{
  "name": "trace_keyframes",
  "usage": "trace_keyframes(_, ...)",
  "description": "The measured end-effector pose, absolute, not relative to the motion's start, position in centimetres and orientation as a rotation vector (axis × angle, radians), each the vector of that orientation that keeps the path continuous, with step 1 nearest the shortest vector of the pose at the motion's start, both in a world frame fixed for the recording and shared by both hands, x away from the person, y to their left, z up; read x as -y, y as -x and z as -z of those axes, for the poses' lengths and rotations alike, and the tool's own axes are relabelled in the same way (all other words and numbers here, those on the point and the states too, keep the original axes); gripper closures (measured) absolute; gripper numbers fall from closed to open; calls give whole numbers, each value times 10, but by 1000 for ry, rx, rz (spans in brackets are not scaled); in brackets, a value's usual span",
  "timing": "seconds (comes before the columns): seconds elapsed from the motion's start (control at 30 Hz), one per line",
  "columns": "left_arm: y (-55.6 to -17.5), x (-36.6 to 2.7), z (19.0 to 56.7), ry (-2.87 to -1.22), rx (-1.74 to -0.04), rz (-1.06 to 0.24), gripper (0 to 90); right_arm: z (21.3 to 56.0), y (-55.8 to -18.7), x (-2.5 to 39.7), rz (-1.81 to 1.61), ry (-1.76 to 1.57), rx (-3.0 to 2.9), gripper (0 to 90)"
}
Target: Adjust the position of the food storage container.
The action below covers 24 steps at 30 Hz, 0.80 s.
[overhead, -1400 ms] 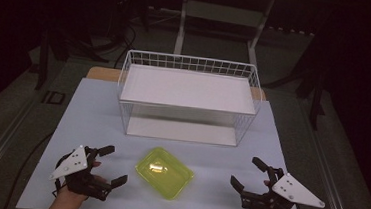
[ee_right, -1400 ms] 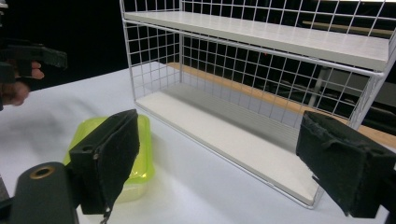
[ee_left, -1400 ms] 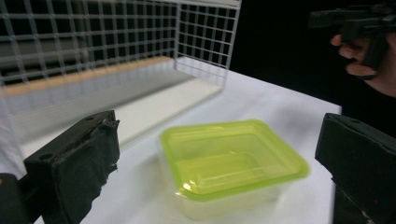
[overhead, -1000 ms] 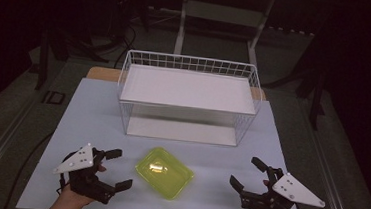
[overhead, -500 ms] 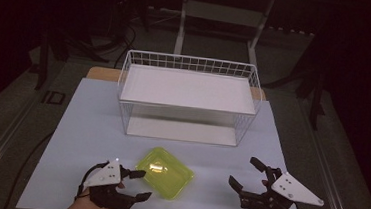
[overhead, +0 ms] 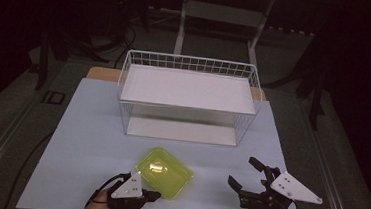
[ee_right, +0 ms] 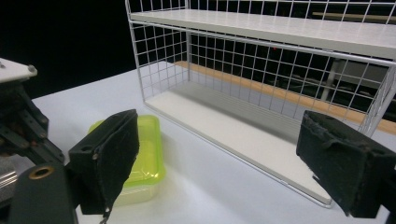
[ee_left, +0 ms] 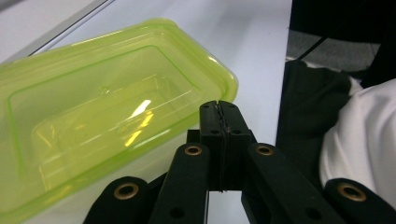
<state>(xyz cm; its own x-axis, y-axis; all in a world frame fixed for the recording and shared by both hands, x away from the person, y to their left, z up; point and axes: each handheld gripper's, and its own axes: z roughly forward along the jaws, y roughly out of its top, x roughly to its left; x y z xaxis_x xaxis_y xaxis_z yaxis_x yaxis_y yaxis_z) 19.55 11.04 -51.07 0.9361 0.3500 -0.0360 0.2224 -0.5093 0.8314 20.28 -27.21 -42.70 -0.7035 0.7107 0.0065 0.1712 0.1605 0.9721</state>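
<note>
Your left tool (overhead: 152, 196) sits at the near edge of the translucent lime-green rectangular plastic container (overhead: 164, 172), its jaws pressed fully together with nothing between them, the tip just beside the rim. This looks like the approach to a pick-up: next you would need to part those jaws and set them over the rim. Your right tool (overhead: 245, 180) rests wide open on the white bench (overhead: 81, 126), well apart from the container. The container is empty, glossy and shallow, and lies near you in front of the white wire two-tier shelf rack (overhead: 188, 97).
</note>
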Motion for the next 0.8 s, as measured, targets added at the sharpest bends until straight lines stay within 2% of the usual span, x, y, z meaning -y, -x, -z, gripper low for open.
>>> trace_keyframes(0.8,-222,-65,521,-2093,-400,-163,900,429,-205,273,-1573,-838,-2017,132)
